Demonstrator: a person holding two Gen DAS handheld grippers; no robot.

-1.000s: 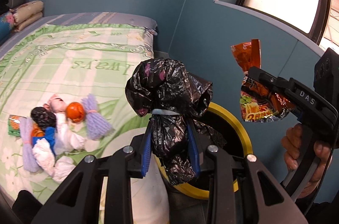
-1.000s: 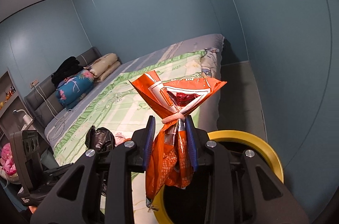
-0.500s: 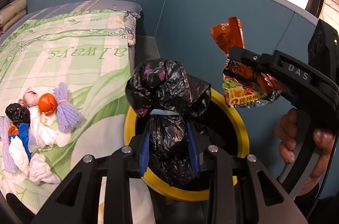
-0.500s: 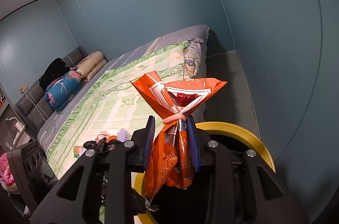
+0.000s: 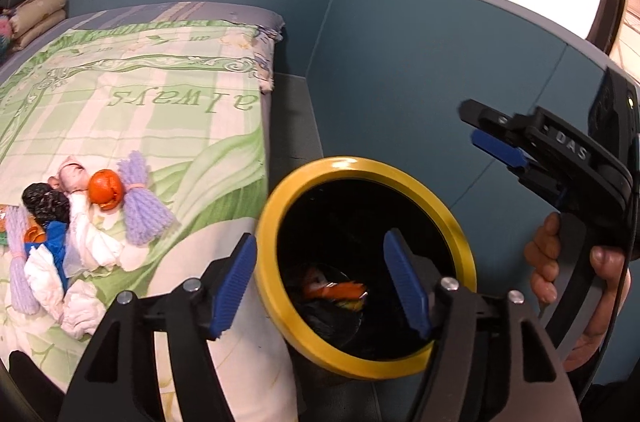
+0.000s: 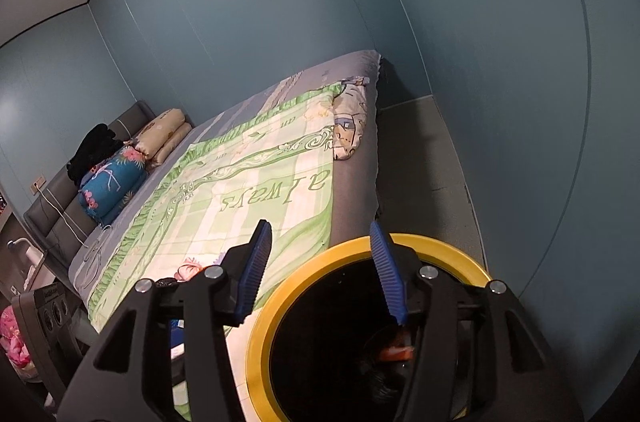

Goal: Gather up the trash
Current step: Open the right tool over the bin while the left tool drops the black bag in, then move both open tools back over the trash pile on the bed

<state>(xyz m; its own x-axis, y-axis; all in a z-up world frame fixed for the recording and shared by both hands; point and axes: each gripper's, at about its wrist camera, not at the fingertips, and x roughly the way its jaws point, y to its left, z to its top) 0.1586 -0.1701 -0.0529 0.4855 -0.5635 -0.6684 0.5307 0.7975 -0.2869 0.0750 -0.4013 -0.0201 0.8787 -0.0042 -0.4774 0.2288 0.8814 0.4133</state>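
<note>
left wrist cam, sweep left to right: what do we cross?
Trash pile on the bed → left gripper, open, over the yellow-rimmed bin with an orange wrapper inside → right gripper, open → hand holding it.

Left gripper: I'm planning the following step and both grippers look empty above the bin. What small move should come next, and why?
Probably swing the left gripper back toward the pile of bundles on the bed. Both it and the right gripper are open and empty, the orange wrapper already lies inside the yellow-rimmed bin, and trash remains on the bed.
</note>
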